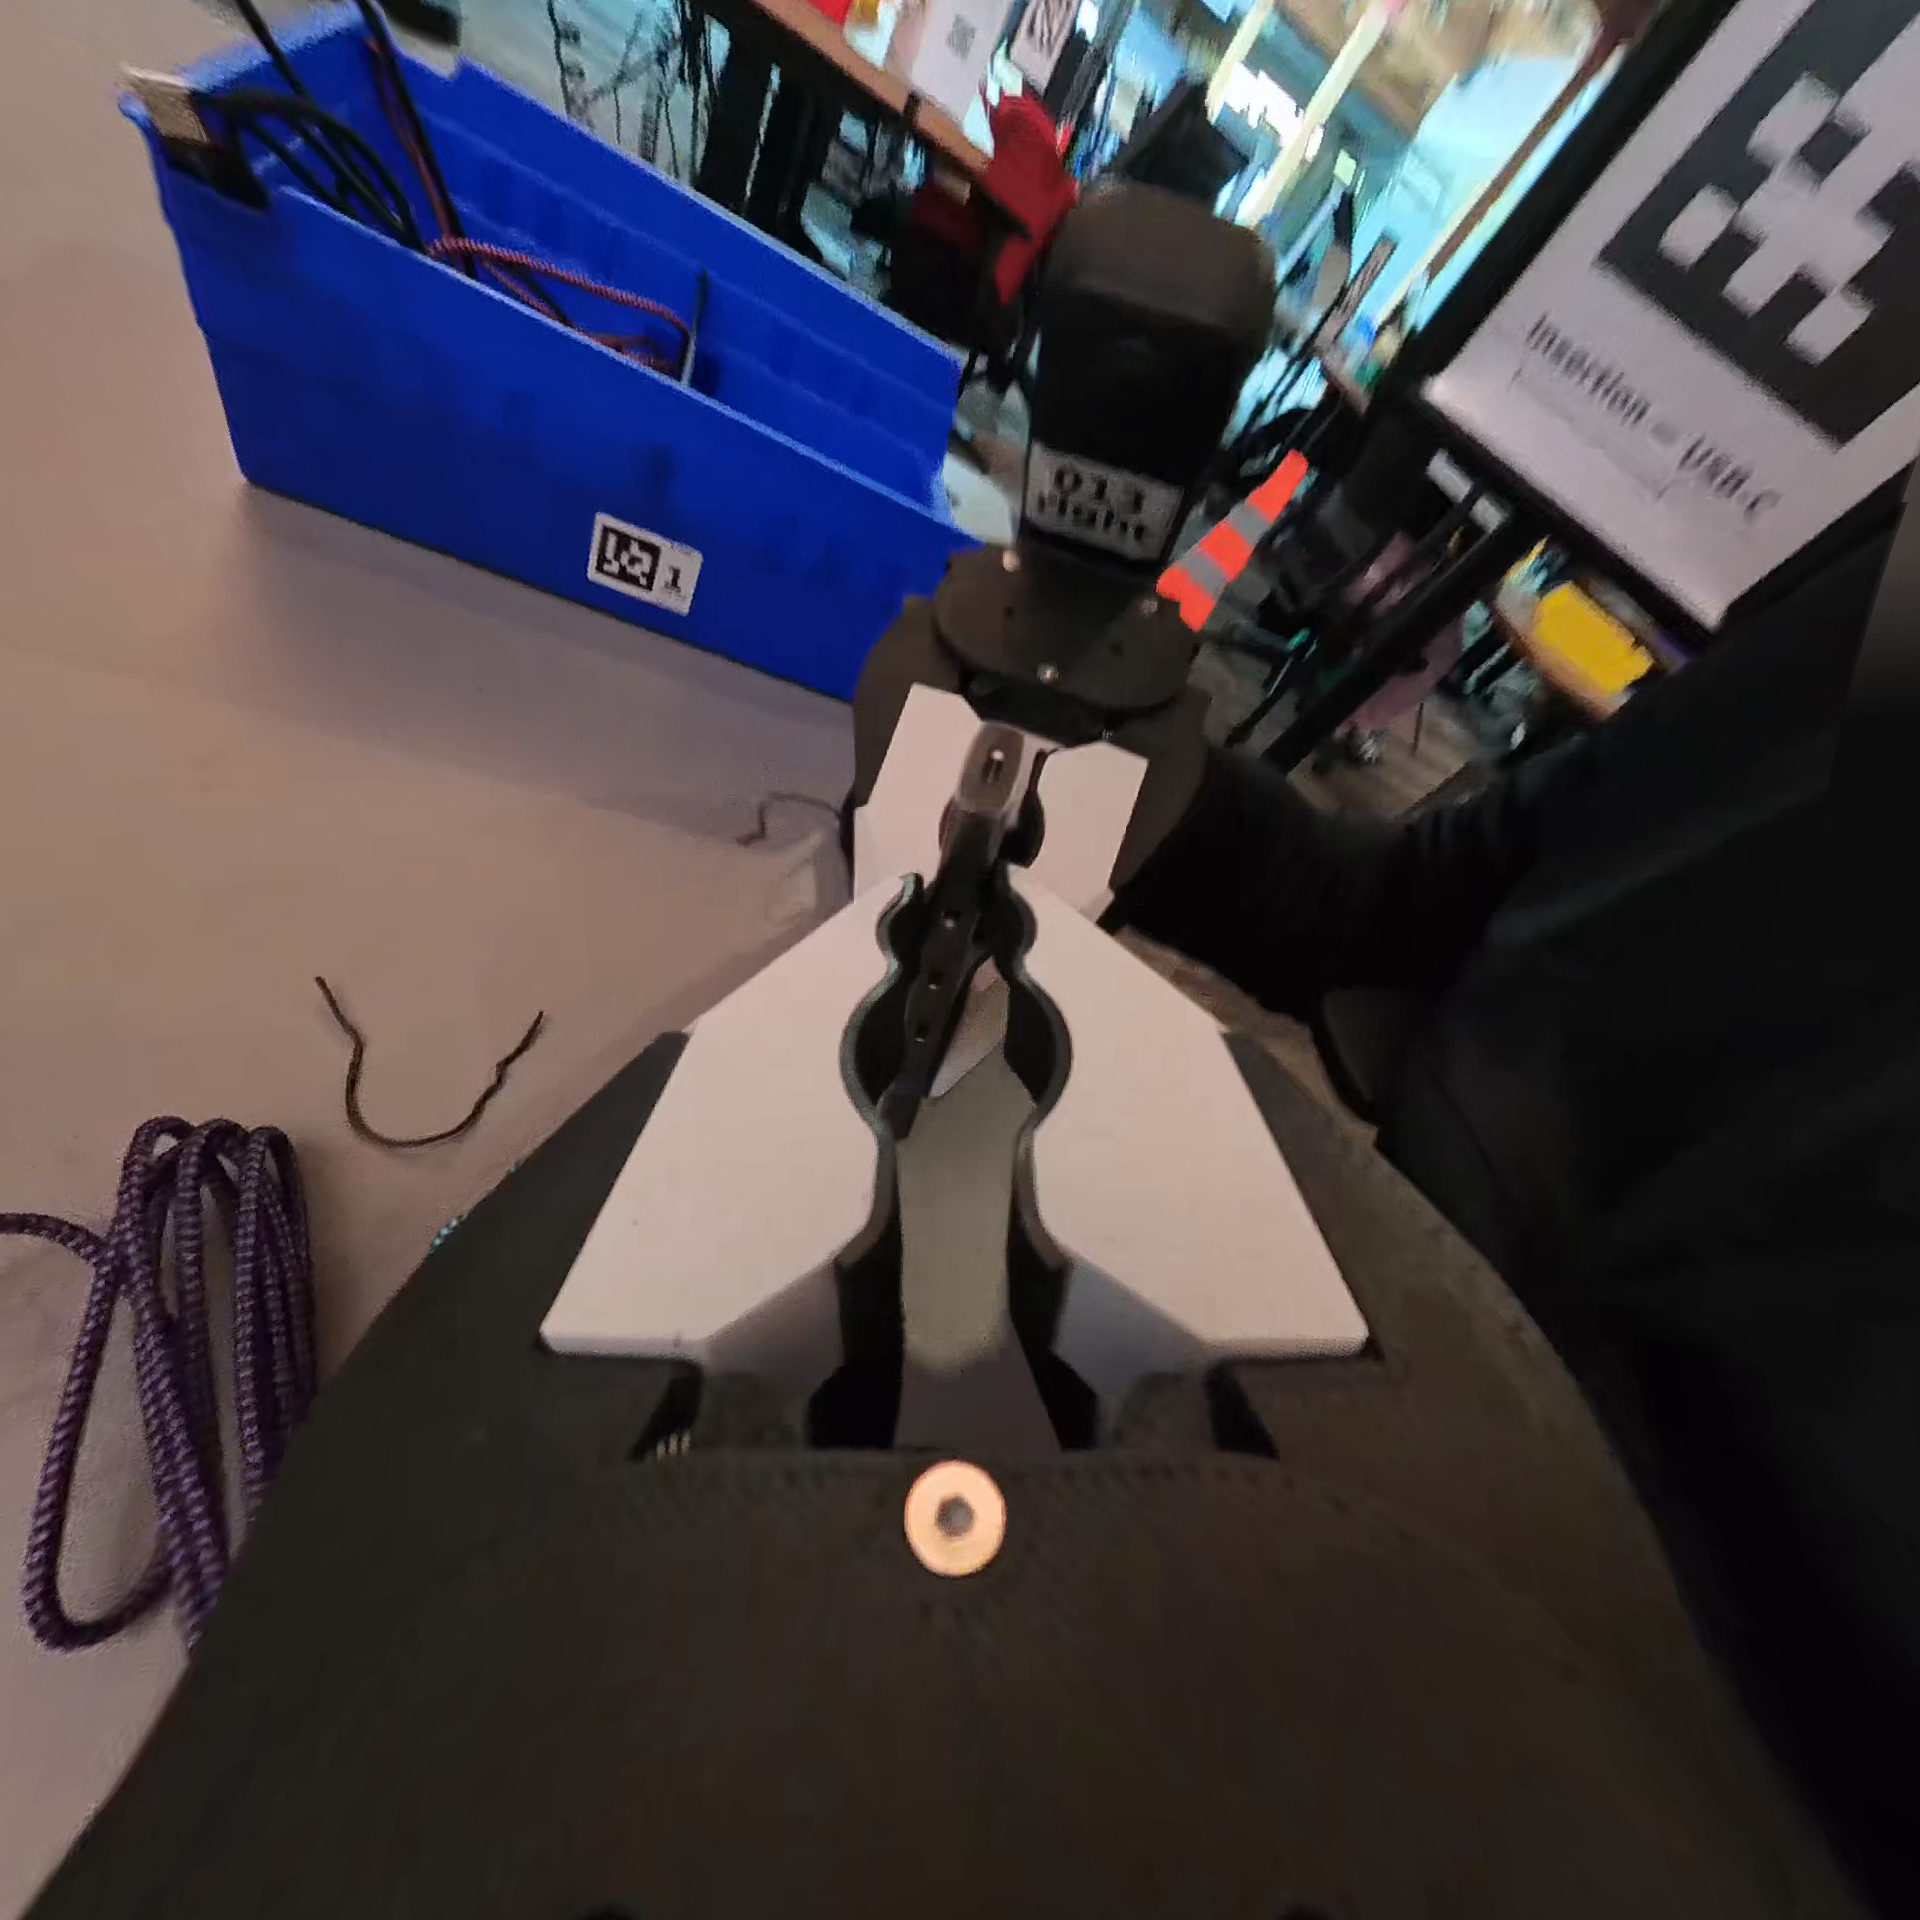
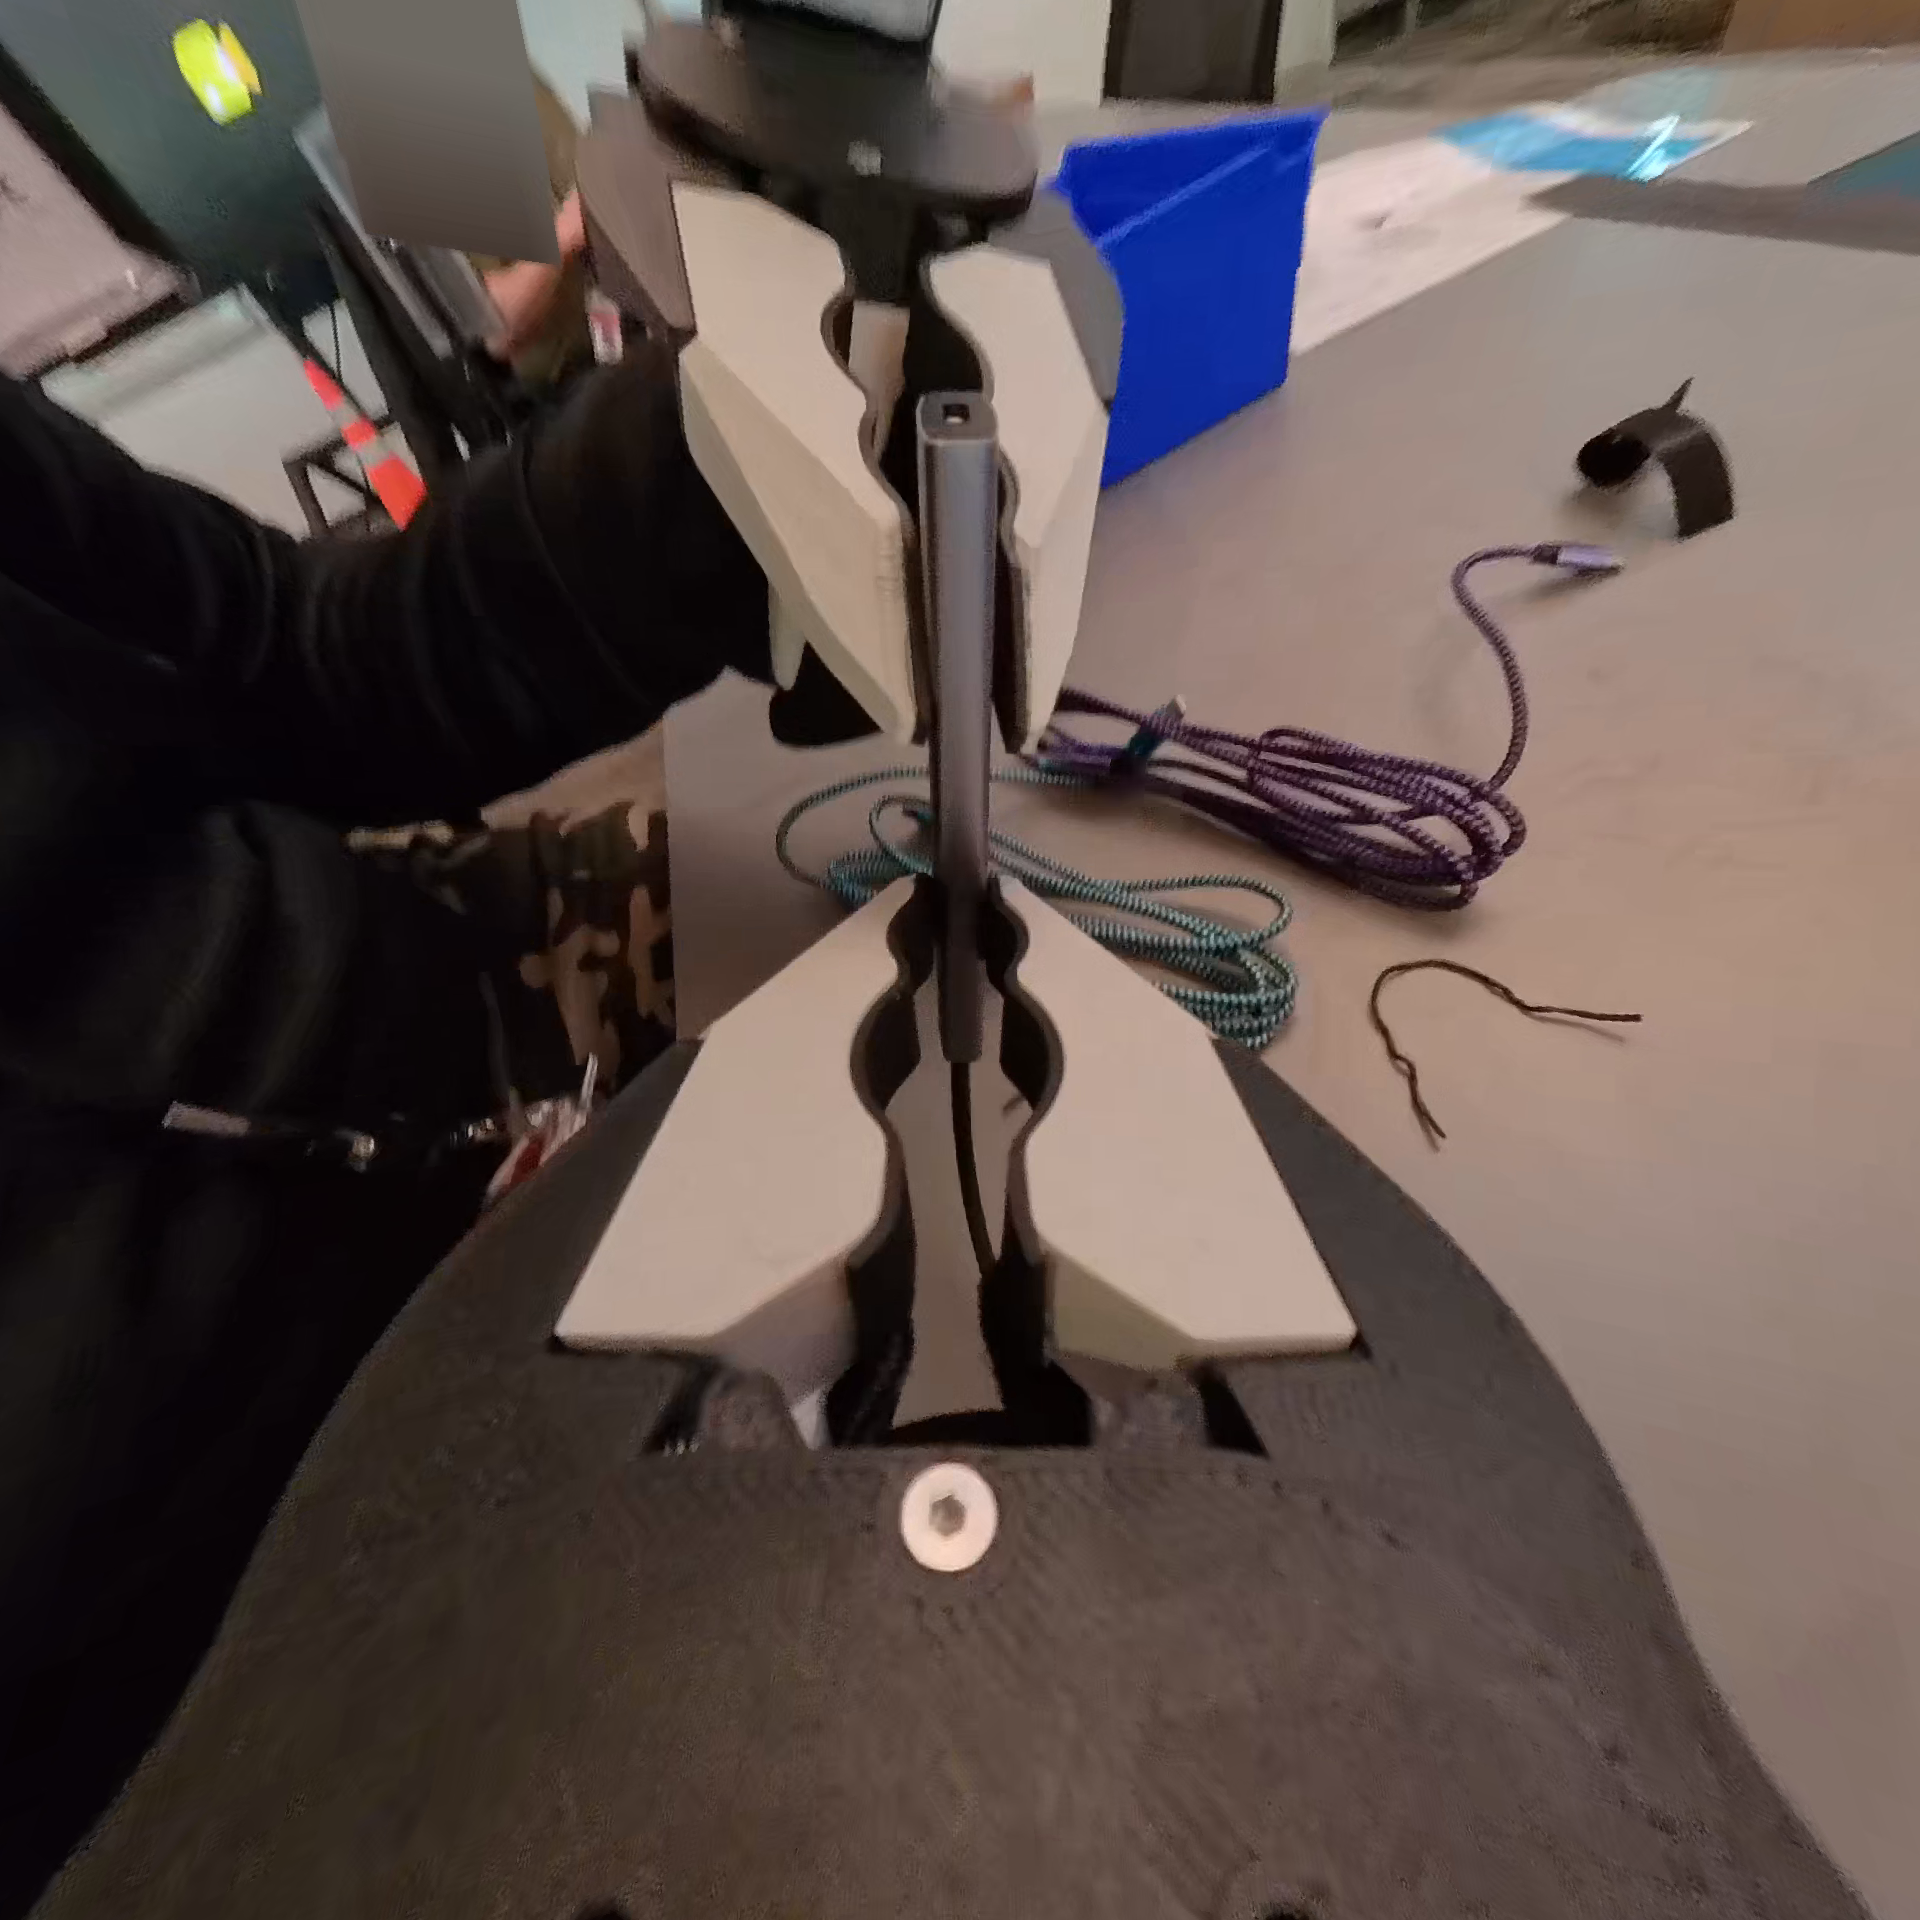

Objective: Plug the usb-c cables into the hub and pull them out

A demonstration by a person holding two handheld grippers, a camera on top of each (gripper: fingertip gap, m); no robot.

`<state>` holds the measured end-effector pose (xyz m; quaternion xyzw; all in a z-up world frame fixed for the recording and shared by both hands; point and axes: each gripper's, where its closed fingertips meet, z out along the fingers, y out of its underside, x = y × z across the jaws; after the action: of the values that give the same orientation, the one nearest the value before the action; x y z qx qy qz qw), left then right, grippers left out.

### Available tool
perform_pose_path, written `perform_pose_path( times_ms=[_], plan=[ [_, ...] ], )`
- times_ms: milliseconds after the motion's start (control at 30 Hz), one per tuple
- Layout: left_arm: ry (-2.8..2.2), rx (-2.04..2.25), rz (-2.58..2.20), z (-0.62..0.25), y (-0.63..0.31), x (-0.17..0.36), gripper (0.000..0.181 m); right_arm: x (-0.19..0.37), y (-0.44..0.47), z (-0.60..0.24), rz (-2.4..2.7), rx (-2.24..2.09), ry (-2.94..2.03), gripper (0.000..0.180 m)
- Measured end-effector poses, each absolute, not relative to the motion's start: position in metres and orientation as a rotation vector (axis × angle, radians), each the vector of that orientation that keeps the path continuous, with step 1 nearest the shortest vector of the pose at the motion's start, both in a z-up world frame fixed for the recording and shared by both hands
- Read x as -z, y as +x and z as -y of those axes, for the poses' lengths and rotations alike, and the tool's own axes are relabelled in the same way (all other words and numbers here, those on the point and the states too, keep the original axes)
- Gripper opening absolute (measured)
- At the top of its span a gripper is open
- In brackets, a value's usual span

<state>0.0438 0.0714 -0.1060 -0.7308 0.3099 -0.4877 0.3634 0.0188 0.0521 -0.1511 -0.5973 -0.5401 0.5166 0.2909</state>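
Grey USB hub (image 2: 954,665) held aloft between both grippers, jaws of right gripper (image 2: 956,914) and left gripper (image 1: 956,914) clamped on it. Purple cable (image 2: 1382,790) and teal cable (image 2: 1143,914) seen lying unplugged on worktop (image 2: 1558,1195); plugging judged not yet started.

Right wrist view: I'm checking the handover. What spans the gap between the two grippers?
The grey hub bridges it, gripped by both the right gripper and left gripper.
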Motion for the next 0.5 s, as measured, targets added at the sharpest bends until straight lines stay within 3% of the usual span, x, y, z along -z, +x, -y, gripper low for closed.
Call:
perform_pose_path(
  times_ms=[100, 333, 500],
  plan=[
    [-1.860, 1.324, -0.696, -0.077, 0.041, 0.107, 0.031, 0.140, 0.014, -0.058, 1.281, -1.480, -1.587, 0.006],
    [-1.838, 1.338, -0.682, -0.075, 0.041, 0.109, 0.008, 0.142, 0.002, -0.051, 1.247, -1.521, -1.582, 0.008],
    [-1.869, 1.301, -0.793, -0.067, 0.038, 0.111, 0.007, 0.141, 0.018, -0.061, 1.335, -1.431, -1.601, 0.033]
  ],
)
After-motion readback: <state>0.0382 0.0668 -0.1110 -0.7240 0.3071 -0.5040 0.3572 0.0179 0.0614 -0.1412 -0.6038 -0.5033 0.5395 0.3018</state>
